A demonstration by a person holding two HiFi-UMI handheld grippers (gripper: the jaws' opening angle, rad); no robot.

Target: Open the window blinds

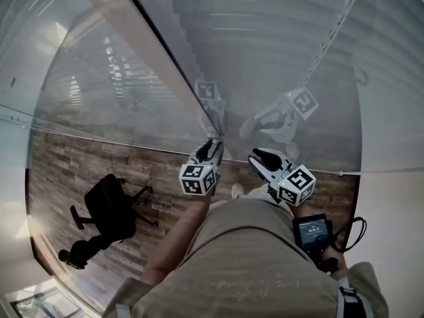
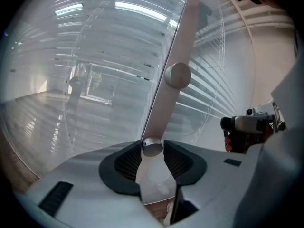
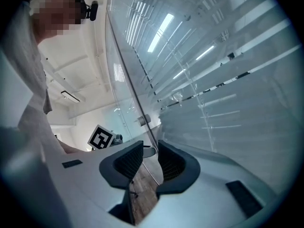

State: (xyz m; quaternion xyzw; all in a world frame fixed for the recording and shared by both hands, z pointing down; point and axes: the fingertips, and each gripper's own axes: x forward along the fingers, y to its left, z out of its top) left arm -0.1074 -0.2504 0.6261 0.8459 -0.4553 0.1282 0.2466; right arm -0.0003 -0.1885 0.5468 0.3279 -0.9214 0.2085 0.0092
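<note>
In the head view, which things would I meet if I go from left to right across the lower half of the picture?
chair → left tool, closed on a knob → right tool → screen device

Wood floor [image 1: 73, 165] — black office chair [image 1: 109, 205]

You have a black office chair [image 1: 109, 207] on the wood-plank floor [image 1: 59, 167] to your left, and a small screened device [image 1: 313, 232] at your right hip.
</note>
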